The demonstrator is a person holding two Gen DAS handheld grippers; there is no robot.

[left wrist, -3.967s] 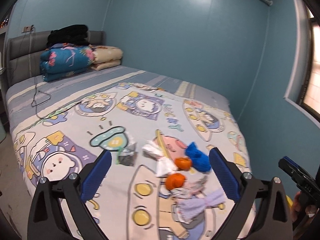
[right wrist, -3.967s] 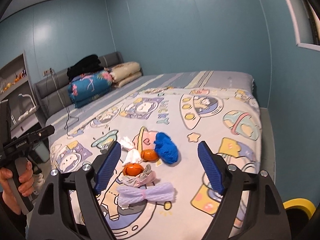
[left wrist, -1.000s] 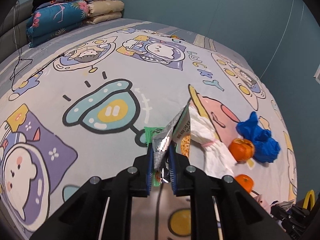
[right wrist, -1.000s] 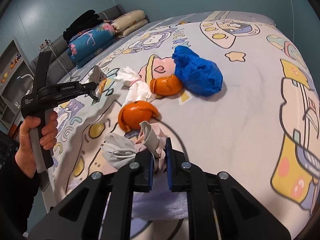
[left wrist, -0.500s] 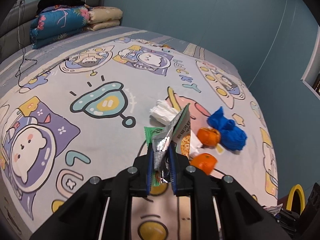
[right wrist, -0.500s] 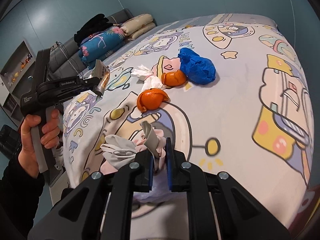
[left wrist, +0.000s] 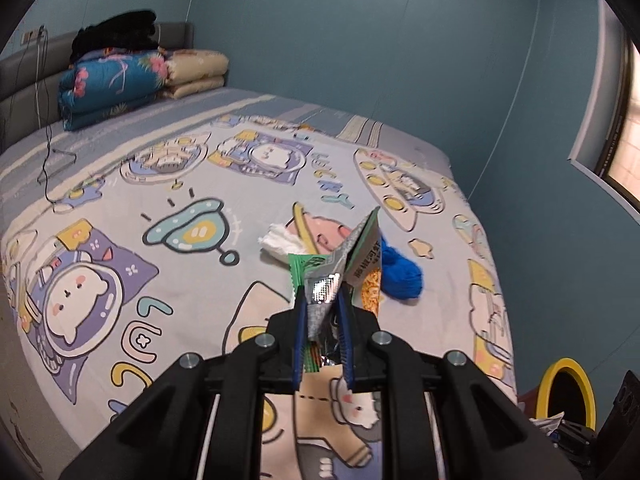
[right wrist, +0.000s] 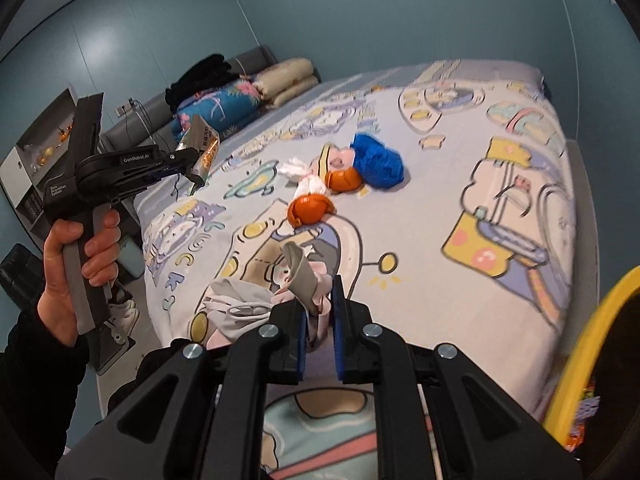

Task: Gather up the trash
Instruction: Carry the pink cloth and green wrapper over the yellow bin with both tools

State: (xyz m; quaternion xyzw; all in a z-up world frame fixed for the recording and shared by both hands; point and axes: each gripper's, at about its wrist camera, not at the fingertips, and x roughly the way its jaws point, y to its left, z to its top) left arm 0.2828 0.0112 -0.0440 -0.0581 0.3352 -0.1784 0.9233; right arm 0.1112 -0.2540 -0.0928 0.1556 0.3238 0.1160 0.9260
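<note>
Both tongs are clamped on loads, the left tongs [left wrist: 323, 308] on a crinkled foil snack wrapper [left wrist: 340, 268] and the right tongs [right wrist: 320, 312] on a limp grey-pink rag bundle [right wrist: 256, 304], near the yellow-rimmed bin [right wrist: 592, 344], and either thin pinch could slip short of it.

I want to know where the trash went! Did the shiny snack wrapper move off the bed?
Yes. The snack wrapper lay on the bed beside the white tissue; now the left hand-held gripper holds it lifted above the sheet, pulled back toward the bed's foot.
</note>
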